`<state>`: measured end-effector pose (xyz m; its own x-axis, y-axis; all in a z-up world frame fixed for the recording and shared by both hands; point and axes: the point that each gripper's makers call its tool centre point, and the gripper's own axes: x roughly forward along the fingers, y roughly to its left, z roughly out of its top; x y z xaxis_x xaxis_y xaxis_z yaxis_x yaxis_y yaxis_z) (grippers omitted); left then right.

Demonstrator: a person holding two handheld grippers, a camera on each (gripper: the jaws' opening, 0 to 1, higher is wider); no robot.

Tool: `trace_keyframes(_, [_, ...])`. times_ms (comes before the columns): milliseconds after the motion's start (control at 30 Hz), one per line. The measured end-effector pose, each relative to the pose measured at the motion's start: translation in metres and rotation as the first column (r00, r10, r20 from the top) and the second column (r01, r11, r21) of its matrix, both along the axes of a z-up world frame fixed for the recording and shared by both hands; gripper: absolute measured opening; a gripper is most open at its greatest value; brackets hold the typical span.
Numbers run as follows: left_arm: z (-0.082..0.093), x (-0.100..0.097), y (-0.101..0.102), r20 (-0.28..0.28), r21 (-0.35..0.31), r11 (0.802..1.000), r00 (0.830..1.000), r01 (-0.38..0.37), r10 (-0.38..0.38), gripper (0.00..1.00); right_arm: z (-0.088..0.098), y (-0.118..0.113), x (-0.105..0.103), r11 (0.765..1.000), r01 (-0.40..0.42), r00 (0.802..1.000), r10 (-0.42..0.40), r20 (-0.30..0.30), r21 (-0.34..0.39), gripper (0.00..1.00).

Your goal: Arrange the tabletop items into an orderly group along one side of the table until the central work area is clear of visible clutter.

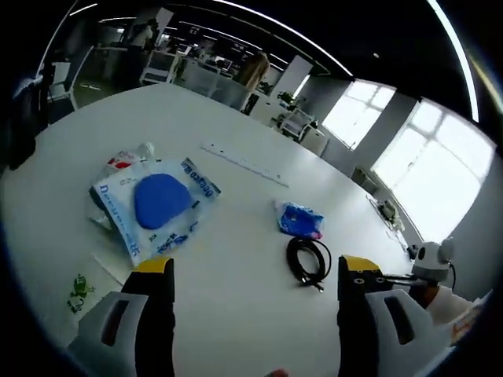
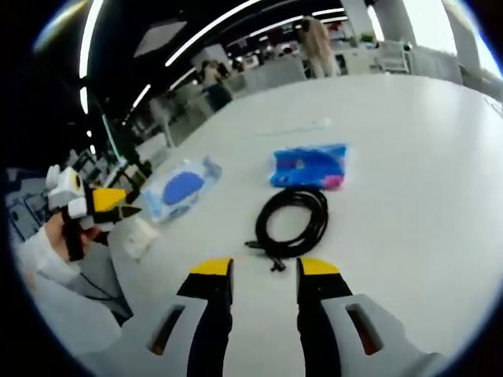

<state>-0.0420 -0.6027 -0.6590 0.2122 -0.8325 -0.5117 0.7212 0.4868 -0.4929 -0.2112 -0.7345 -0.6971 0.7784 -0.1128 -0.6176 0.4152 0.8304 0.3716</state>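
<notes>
Two grippers over a white table (image 1: 236, 236), nothing held in either. Left gripper (image 1: 255, 271) spread wide, jaws well apart, yellow-tipped, empty. Right gripper (image 2: 265, 269) parted more narrowly, also empty, just short of a coiled black cable (image 2: 291, 222) lying mid-table. Beyond the coil, nearly touching it, a small blue and pink packet (image 2: 310, 166). Farther toward the table's far-left edge in the right gripper view, a clear pouch with a blue round pad (image 2: 179, 188) inside, and beside it, nearer the edge, a small pale wrapper (image 2: 140, 234). Seen from the left gripper: pouch (image 1: 153, 200), packet (image 1: 299, 219), cable (image 1: 308, 261), plus a long clear ruler (image 1: 244, 163) farther back.
</notes>
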Motion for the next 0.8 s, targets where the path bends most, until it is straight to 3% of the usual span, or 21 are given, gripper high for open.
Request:
trace_keyframes(233, [0.006,0.009,0.004,0.002,-0.021,0.999,0.999,-0.042,0.042,0.83,0.006,0.001,0.015,0.998,-0.061,0.998,0.061,-0.005,-0.023,0.29])
trace_keyframes(400, [0.010,0.024,0.017,0.054,0.008,0.996,0.994,-0.094,0.093,0.80,0.011,-0.006,0.029,0.992,-0.118,0.993,0.117,-0.019,-0.054,0.30])
trace_keyframes(567, [0.010,0.037,0.033,0.056,0.036,0.990,0.989,-0.139,0.137,0.77,0.028,-0.019,0.054,0.982,-0.174,0.985,0.174,-0.002,-0.077,0.30])
trace_keyframes(667, [0.009,0.046,0.041,0.054,0.037,0.986,0.985,-0.165,0.163,0.76,0.037,-0.021,0.075,0.958,-0.282,0.960,0.281,-0.016,-0.055,0.31])
trace_keyframes(800, [0.006,0.057,0.050,0.052,0.053,0.978,0.979,-0.201,0.199,0.75,0.051,-0.028,0.104,0.919,-0.378,0.926,0.375,-0.046,-0.113,0.32])
